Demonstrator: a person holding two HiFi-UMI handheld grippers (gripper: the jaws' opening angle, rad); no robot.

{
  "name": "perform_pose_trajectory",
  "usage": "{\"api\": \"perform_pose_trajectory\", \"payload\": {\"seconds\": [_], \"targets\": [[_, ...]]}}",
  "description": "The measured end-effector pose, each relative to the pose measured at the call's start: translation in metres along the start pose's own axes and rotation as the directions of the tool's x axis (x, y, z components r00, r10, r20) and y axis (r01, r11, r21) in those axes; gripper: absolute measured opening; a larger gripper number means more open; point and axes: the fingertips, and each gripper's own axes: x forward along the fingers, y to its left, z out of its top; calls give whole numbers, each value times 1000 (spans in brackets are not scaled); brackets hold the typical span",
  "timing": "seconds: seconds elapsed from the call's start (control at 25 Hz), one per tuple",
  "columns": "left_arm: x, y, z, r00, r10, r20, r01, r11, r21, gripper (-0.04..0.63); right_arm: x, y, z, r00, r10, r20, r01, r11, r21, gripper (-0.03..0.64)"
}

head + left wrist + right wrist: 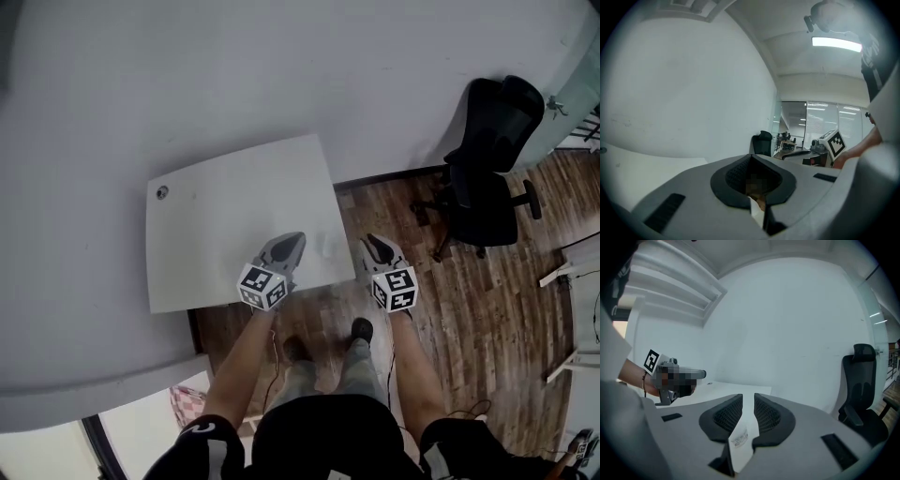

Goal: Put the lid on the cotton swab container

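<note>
Jaws of the left gripper [751,158] meet at the tips with nothing held; those of the right gripper [748,398] stand a narrow slit apart, also empty. On the white table [216,234], near its corner by the person's right, sits the cotton swab container [329,247], clear of both pairs of jaws, which hang over the table's near edge. Small, pale, see-through; too faint to tell lid from body.

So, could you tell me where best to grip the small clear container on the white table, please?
Probably across its side walls, coming straight down from above; the right gripper hangs close by. The container looks small and upright by the table's near right corner, with nothing crowding it. It is too faint here to make out a rim.
</note>
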Motion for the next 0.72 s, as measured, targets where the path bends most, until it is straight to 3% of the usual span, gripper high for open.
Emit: {"api": "perform_pose_trajectory", "payload": {"seconds": [0.28, 0.52, 0.72], "targets": [[-15, -1, 48, 996, 73, 50, -74, 997, 17, 23, -15, -13, 53, 997, -44, 70, 43, 999, 15, 15], [-27, -7, 87, 988, 129, 87, -135, 988, 71, 23, -24, -21, 82, 994, -49, 99, 49, 999, 7, 12], [-37, -6, 108, 974, 188, 124, -198, 977, 74, 23, -27, -27, 103, 992, -39, 121, 40, 999, -12, 12]]}}
